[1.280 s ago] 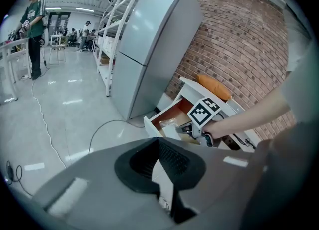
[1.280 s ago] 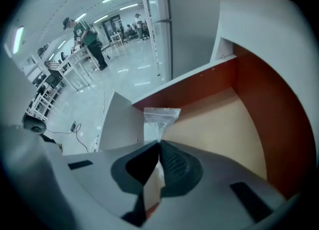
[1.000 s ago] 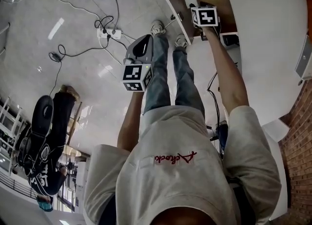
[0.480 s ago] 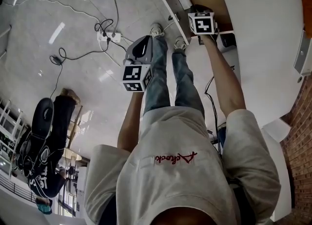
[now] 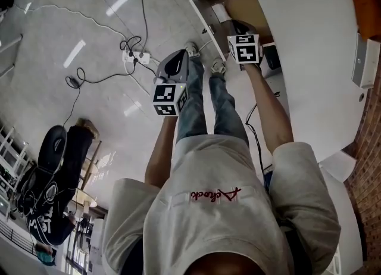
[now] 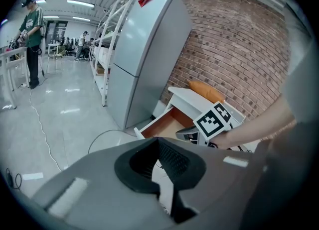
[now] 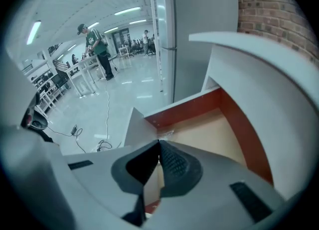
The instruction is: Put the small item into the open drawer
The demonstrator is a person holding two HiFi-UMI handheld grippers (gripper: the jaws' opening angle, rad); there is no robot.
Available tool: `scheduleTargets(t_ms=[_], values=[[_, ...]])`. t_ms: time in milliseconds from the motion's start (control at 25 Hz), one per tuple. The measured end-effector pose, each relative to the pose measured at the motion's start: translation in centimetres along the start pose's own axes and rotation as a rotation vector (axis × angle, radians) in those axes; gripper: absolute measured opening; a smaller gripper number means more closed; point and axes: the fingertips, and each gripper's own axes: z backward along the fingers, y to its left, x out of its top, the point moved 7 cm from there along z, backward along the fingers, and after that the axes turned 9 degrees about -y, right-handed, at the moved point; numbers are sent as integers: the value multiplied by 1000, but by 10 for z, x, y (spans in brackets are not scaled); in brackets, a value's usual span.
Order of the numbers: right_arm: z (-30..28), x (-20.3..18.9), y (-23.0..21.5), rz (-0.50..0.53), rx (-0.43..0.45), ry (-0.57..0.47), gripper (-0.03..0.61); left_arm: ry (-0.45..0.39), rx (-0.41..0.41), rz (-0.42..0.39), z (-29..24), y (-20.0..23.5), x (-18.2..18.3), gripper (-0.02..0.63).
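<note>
The open drawer [image 5: 203, 18] has a white front and a tan wooden bottom [image 7: 212, 133]; the left gripper view shows it too, as the drawer [image 6: 167, 123]. A small white item [image 5: 221, 12] lies inside near its front. My right gripper [image 5: 239, 27] hangs above the drawer. Its jaws have just been closing and now meet tip to tip in the right gripper view [image 7: 159, 142], with nothing between them. My left gripper [image 5: 178, 58] hovers over the floor left of the drawer, its jaws [image 6: 158, 139] shut and empty.
A white cabinet top [image 5: 309, 47] runs along the right, with a brick wall [image 6: 234, 50] behind and a grey fridge [image 6: 144, 50] beside the drawer. A power strip [image 5: 136, 57] and cables lie on the floor. Another person [image 5: 53, 166] stands at the left.
The right gripper has lifted up out of the drawer, away from the small item that stays inside. The left gripper has risen a little.
</note>
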Motion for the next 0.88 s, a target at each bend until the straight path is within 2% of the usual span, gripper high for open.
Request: scheduleTargets(t_ms=[240, 560, 880], values=[[60, 47, 2, 16, -12, -209, 12, -73, 2, -58, 10, -17, 41, 9], [158, 97, 3, 33, -26, -436, 12, -212, 10, -138, 33, -47, 97, 9], [241, 121, -10, 6, -58, -590, 12, -336, 12, -199, 52, -82, 157, 9]])
